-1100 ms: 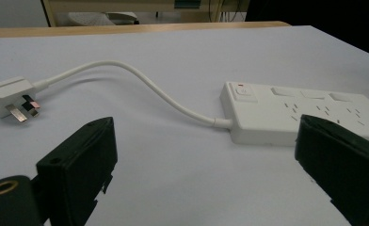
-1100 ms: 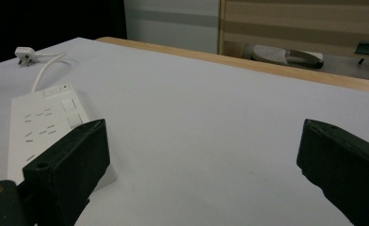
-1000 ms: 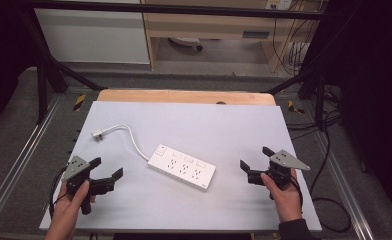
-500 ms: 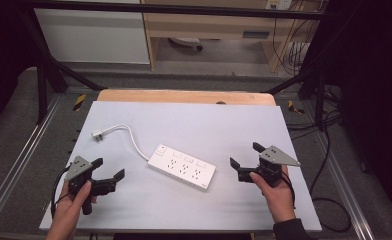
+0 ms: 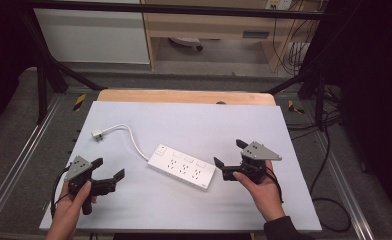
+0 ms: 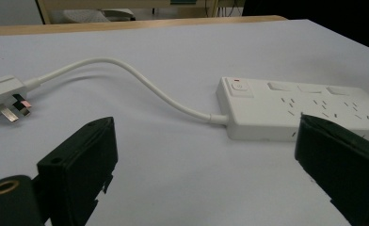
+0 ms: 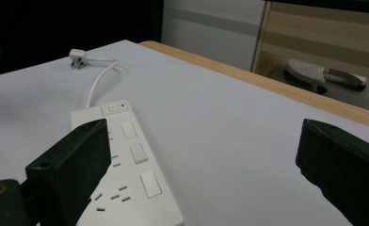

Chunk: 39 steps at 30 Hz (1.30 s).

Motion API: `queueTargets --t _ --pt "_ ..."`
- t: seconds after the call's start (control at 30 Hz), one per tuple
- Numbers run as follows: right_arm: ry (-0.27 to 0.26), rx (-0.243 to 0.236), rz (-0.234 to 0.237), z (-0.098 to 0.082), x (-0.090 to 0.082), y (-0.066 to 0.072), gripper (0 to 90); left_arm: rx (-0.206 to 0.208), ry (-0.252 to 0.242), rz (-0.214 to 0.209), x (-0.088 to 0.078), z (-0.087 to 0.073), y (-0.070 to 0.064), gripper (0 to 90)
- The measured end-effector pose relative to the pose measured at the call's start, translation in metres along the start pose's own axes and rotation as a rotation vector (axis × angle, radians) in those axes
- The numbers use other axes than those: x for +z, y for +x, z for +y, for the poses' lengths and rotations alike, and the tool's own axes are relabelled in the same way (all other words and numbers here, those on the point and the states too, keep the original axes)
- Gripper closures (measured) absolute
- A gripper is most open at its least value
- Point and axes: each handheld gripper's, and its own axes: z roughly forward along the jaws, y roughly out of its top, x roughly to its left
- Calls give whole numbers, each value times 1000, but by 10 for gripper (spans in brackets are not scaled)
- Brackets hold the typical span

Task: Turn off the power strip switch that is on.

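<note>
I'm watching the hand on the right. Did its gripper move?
Yes. The right gripper moved left, closer to the power strip, which stayed put.

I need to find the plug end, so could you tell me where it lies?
In the high view the plug lies on the table's left side, beyond the left gripper, its cord curving to the power strip.

The high view looks forward and down over the whole table [image 5: 194, 200]. Each gripper view sits low, close above the tabletop; both share the white power strip [image 6: 305, 110] [image 7: 126, 165].
</note>
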Motion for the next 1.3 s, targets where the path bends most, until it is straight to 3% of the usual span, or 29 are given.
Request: queueTargets --t 0.3,0.6,0.8,0.83,0.87,0.93,1.03,1.07,1.17,1.3 --pt "11 -33 28 9 14 10 50 -4 -1 2 0 0 1 64" --pt "19 -33 45 14 24 17 82 -8 -1 4 -1 0 1 64" --pt "36 -36 88 14 31 23 334 -7 0 7 0 0 1 65" --pt "36 -36 88 14 31 23 334 -7 0 7 0 0 1 65" --pt "46 -49 100 14 32 25 436 -7 1 7 0 0 1 65" --pt "48 -53 118 14 33 27 551 -6 0 6 -1 0 1 64" --pt "49 -63 146 15 34 30 666 -8 0 5 -1 0 1 64" --pt "49 -63 146 15 34 30 666 -8 0 5 -1 0 1 65" --pt "47 -69 173 15 37 34 814 -8 -2 7 -1 0 1 64" --pt "60 -73 178 14 43 36 900 -6 -6 11 -1 1 1 64"
